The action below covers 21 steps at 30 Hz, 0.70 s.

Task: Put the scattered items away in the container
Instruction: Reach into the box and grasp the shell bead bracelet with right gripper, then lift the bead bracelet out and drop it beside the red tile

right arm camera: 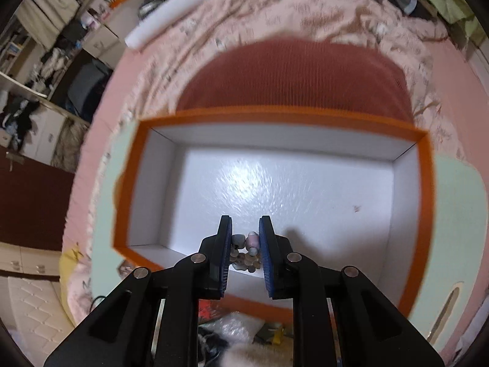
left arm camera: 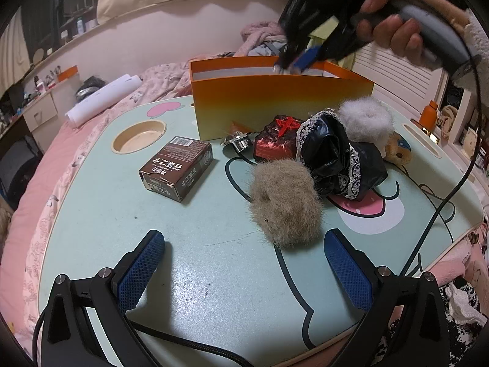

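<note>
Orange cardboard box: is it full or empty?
Almost empty: the orange cardboard box shows bare white floor, only small pale beads at its near wall.

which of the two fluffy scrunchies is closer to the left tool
The tan fluffy scrunchie, lying just beyond the left tool; the white fluffy scrunchie sits farther back by the orange box.

The left wrist camera sits low over the surface (left arm camera: 198,275), looking across it toward the orange box (left arm camera: 275,104). The right wrist camera hangs close above that same box (right arm camera: 426,198), facing steeply down inside.
</note>
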Tool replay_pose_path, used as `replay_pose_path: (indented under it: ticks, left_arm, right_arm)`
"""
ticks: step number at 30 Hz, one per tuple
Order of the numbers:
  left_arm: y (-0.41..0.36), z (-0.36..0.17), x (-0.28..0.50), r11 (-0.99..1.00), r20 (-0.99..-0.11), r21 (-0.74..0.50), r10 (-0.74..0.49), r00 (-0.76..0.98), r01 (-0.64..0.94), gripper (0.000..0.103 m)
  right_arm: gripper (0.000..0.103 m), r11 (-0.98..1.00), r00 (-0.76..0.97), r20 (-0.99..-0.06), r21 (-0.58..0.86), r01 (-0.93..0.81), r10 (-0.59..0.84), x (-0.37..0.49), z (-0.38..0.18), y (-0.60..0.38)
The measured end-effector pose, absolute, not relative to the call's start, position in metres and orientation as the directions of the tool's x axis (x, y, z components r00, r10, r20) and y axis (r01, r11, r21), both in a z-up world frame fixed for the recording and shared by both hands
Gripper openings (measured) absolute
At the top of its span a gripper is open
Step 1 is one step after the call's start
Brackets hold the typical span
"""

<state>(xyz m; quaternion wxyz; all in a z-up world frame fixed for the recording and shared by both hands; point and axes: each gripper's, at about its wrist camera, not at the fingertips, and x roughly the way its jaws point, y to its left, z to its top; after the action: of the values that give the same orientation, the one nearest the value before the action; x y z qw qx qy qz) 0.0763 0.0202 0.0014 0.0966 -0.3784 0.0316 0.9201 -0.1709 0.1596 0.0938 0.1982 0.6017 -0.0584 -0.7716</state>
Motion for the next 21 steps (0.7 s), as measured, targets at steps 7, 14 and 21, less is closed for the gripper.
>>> replay_pose_path:
  ticks: [7, 14, 21]
  left_arm:
    - [0.02, 0.001, 0.076, -0.979, -0.702, -0.015, 0.154, -0.695, -0.201, 0.103]
    - [0.02, 0.001, 0.077, -0.979, -0.702, -0.015, 0.154, -0.696, -0.201, 0.103]
    - [0.02, 0.002, 0.076, -0.98, -0.702, -0.015, 0.153, -0.696, -0.201, 0.103]
  right_arm:
    - [0.019, -0.888, -0.341, -0.834, 0.33, 0.32, -0.434, -0.137, 0.145, 0.145]
    - [0.019, -0.829, -0.281, -0.806, 0.4, 0.39, -0.521, -0.086, 0.12, 0.15]
    - [0.023, -0.828, -0.302, -0.802, 0.374, 0.418, -0.515, -0.072, 0.098, 0.146]
